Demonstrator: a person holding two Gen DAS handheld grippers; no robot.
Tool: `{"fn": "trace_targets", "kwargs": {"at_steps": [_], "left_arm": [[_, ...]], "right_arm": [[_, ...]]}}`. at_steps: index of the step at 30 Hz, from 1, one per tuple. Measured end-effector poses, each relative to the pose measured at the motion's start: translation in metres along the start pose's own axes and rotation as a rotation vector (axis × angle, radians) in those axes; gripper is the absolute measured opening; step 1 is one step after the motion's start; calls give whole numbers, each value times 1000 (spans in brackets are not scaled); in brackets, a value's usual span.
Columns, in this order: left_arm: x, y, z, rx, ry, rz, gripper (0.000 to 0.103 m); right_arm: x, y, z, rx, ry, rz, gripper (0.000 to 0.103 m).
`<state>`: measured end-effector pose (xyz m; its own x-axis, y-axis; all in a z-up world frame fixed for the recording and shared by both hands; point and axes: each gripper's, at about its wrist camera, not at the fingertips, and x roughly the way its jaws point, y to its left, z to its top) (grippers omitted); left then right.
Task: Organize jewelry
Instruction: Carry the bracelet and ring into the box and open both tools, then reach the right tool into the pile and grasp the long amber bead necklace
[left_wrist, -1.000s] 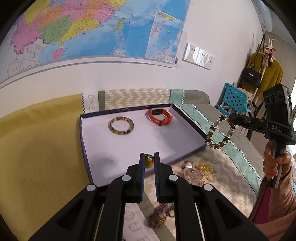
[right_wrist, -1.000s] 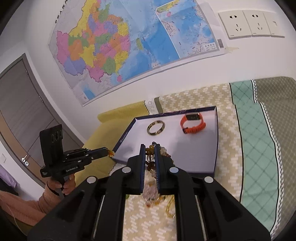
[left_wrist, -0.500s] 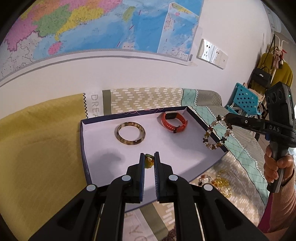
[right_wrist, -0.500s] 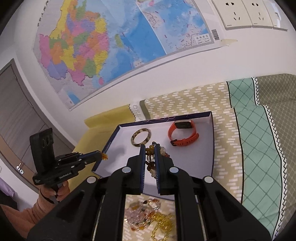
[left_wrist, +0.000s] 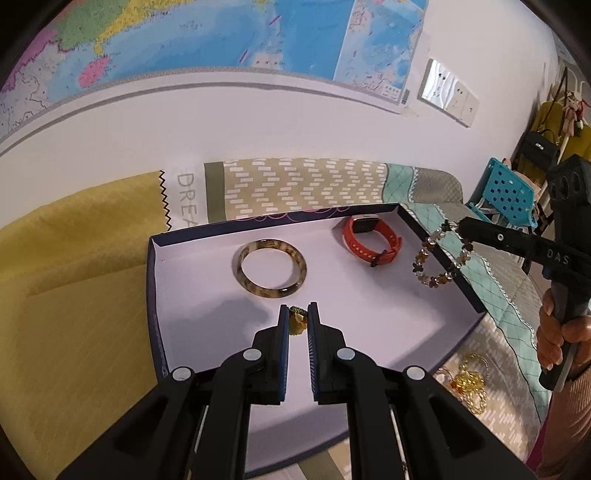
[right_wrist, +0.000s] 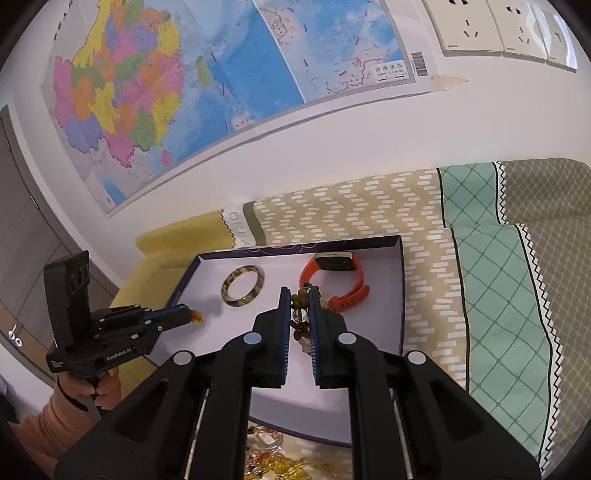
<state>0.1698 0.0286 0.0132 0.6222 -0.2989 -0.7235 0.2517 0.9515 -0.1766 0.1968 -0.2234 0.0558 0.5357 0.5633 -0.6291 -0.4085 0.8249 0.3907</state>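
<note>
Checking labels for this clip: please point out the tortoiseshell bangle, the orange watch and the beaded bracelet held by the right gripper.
tortoiseshell bangle (left_wrist: 258, 290): left wrist view, on its near-left rim.
orange watch (left_wrist: 391, 236): left wrist view, on its strap.
beaded bracelet (left_wrist: 437, 277): left wrist view, on its hanging lower beads.

Even, bright daylight filled both views; soft shadows fell inside the tray (left_wrist: 155, 295). Fisheye bending curved the wall map (right_wrist: 221, 74), and corners went black.
</note>
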Motion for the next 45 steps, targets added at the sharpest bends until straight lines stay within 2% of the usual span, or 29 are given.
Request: {"fn": "trace_targets", "kwargs": {"at_steps": [11,21,23,25,27,29,31,34,38,40,45], "left_arm": [[26,8,4,-27,57,31,8],[34,6,9,-23,65,54,9],[37,7,9,-24,73,51,9],[40,7,10,-26,82,53,13],[42,7,9,-25,85,58,16],[39,6,8,-23,73,63,23],[32,6,8,-19,48,68,30],[13,3,6,-5,-3,79,40],[-23,-5,-4,21,-74,67,43],[-37,-8,-12,28,-97,51,49],[-59,-19,-41,45,-95,-14,50]], "right_arm": [[35,23,-8,-96,53,-51,10],[73,32,-20,-103,139,-48,10],[76,31,-22,-101,151,-47,12],[76,31,-23,-96,150,-53,17],[71,28,-22,-82,138,-52,20],[64,27,-22,-69,126,-39,21],[50,26,-21,-64,99,-35,28],[25,28,-23,-77,69,-15,32],[-11,37,-38,-124,51,30,35],[-21,42,-49,-147,65,50,35],[-24,65,-93,-243,173,79,35]]}}
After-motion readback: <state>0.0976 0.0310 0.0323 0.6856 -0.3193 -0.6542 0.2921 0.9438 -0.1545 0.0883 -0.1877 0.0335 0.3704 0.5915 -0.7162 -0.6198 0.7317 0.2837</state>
